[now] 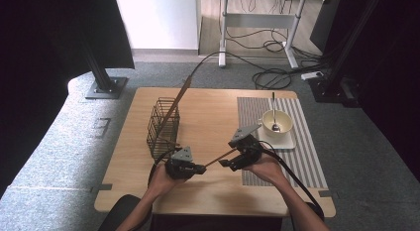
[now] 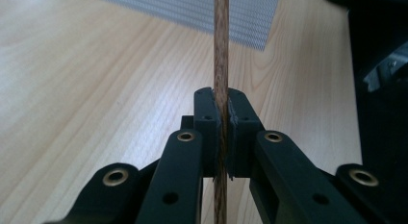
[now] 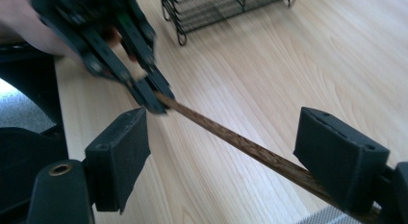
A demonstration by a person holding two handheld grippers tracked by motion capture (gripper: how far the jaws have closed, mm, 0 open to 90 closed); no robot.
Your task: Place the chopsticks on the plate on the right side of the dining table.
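Over pale wood — slim, dark-grained brown chopstick (image 3: 231, 140).

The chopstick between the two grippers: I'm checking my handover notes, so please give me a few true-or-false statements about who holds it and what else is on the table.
1. The left gripper is shut on the chopstick. True.
2. The right gripper clamps the chopstick as well. False: its jaws stand apart, with the stick passing between them untouched by the near pad.
3. A second chopstick leans in the wire basket. True.
4. The cup on the striped mat is empty. False: a spoon stands in it.
5. The wire basket sits on the striped mat. False: it stands on the bare wooden table, left of the mat.
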